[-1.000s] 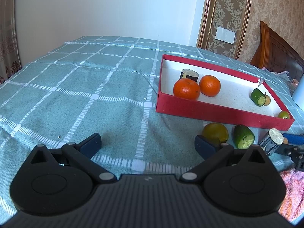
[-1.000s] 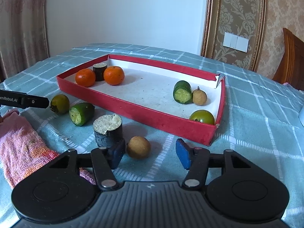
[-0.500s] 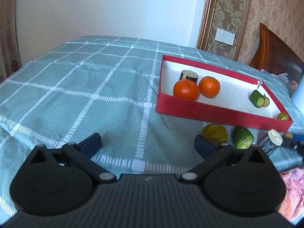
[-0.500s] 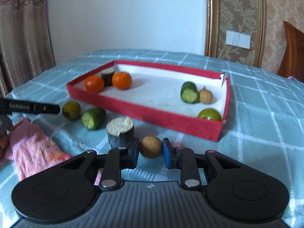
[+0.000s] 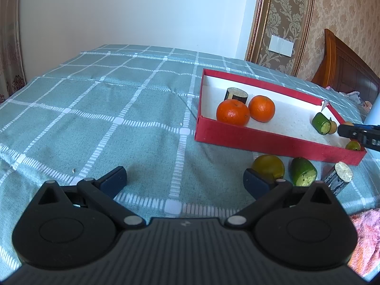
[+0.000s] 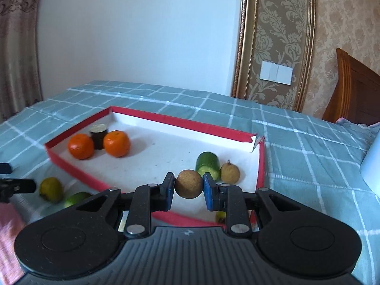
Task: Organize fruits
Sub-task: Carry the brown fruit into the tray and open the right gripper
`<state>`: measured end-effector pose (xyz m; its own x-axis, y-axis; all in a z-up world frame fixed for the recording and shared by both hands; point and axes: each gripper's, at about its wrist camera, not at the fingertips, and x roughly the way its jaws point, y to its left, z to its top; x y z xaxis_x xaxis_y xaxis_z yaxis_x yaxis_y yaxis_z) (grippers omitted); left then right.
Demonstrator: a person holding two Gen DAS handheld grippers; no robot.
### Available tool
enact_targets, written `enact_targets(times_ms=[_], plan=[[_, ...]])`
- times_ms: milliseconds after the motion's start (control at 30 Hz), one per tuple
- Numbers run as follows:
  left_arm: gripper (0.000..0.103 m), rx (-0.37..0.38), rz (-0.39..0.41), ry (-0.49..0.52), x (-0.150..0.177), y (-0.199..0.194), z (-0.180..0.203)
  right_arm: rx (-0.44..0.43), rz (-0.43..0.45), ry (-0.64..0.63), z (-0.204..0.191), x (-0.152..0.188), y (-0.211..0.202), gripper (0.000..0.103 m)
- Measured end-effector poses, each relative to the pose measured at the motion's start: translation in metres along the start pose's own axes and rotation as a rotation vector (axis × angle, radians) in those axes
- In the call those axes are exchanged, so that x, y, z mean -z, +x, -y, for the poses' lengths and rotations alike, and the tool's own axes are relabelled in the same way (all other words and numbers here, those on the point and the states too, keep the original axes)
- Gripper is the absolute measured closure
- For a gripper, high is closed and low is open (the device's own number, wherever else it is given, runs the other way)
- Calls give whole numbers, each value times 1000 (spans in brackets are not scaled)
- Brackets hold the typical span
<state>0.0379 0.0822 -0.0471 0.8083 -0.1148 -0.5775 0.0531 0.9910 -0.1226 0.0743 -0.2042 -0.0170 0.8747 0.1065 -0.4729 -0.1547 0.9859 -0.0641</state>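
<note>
My right gripper (image 6: 189,187) is shut on a small round brown fruit (image 6: 189,184) and holds it above the near right part of the red box (image 6: 78,166). The box holds two oranges (image 6: 80,146), a dark cylinder piece (image 6: 98,135), a cucumber piece (image 6: 208,165), a second brown fruit (image 6: 230,173) and a green fruit (image 5: 353,145). My left gripper (image 5: 185,181) is open and empty above the cloth, left of the box (image 5: 261,141). Outside the box lie a yellow-green fruit (image 5: 268,167), a cucumber piece (image 5: 303,174) and a dark cylinder piece (image 5: 338,180).
A teal checked cloth (image 5: 106,123) covers the surface. A pink towel (image 5: 363,239) lies at the near right in the left wrist view. A wooden headboard (image 6: 356,90) and a patterned wall stand behind. A white object (image 6: 371,168) sits at the right edge.
My right gripper closed on the brown fruit, lifted it off the cloth and carried it over the box's near wall. The left gripper stayed nearly still.
</note>
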Motion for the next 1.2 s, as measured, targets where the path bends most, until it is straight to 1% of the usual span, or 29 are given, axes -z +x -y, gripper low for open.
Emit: enact_targets(times_ms=[267, 400, 967, 1200], plan=[[0, 0, 0, 0, 0, 0, 0, 32, -61, -2, 2, -4, 33, 78], [0, -1, -1, 1, 0, 0, 0, 25, -89, 5, 3, -2, 44, 78], [0, -3, -2, 3, 0, 0, 0, 50, -114, 26, 4, -5, 57, 78], [0, -6, -4, 6, 0, 1, 1, 46, -127, 42, 6, -5, 60, 78]])
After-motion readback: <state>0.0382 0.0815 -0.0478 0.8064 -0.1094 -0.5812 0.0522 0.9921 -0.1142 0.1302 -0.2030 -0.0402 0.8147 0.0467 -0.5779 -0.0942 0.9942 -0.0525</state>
